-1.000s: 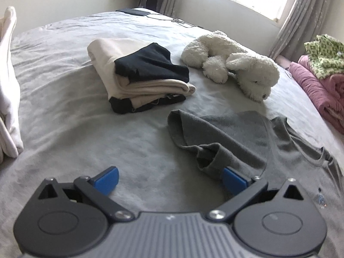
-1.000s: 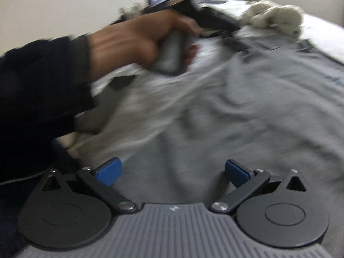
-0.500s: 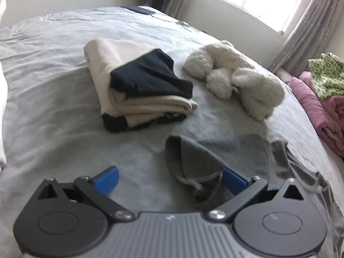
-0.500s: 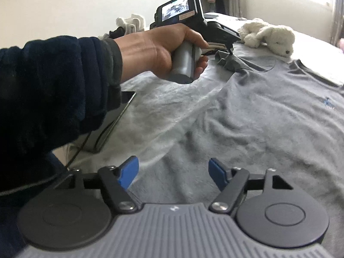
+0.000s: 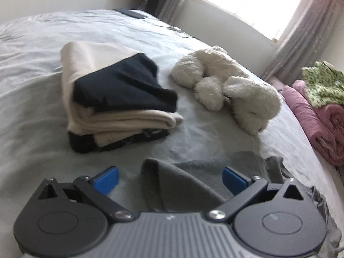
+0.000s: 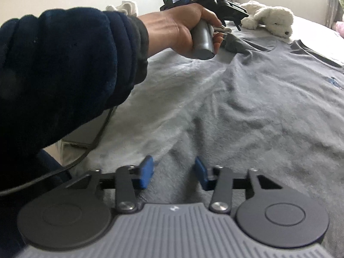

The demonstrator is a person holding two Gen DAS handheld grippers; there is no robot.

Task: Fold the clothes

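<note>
The gray T-shirt (image 6: 268, 99) lies spread on the bed (image 5: 32, 68), chest side up w/ a small blue logo near the right. One sleeve is bunched up at the far left of the shirt.

The left gripper (image 5: 169, 178) has its fingers wide apart, w/ that gray sleeve cloth (image 5: 182, 178) lying between them. It isn't pinched. From the right wrist view the left hand (image 6: 182, 34) holds the tool low at the sleeve, touching or nearly touching it (hard to tell which).

The right gripper (image 6: 174, 173) is low at the near edge of the shirt, likely the hem. Its fingers are narrow but there's a gap, and cloth sits in that gap. They don't look clamped yet.

Step in hand, as a guess: getting a hold at two spots, sleeve and hem, to fold the left side over. Next move needs both sets of fingers to close on cloth, then lift and carry that side to the right, keeping it flat.

Far on the bed sit a folded pile (image 5: 116, 105) of cream and black clothes and a white plush dog (image 5: 232, 90), well apart from the shirt's body. More clothes are heaped at the far right (image 5: 318, 99).
</note>
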